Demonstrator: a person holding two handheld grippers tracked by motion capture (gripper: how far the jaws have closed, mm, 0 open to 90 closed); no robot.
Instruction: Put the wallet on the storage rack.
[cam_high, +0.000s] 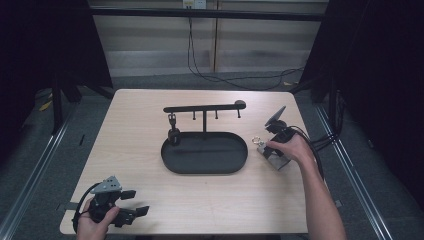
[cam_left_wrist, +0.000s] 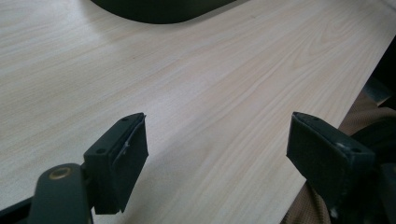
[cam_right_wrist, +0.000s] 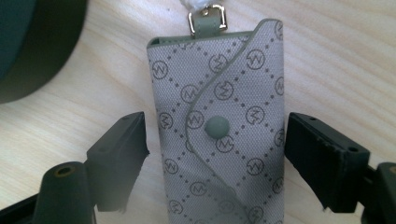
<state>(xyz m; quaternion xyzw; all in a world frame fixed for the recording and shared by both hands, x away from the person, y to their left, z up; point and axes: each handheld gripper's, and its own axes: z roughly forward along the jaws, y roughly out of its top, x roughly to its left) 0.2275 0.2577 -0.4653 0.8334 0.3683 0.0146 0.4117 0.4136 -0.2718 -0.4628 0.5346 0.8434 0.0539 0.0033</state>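
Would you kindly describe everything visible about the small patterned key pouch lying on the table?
The key pouch is a flat grey case of woven-looking fabric printed with a diamond grid of dots and round logos. A curved flap crosses its front, closed with a grey snap button. A strap at its top carries a metal buckle. It lies flat on the wooden table, right of the black tray, between the open jaws of the right gripper, which stand apart from it.

grey carpet floor (cam_high: 150, 80), black curtains (cam_high: 45, 45)
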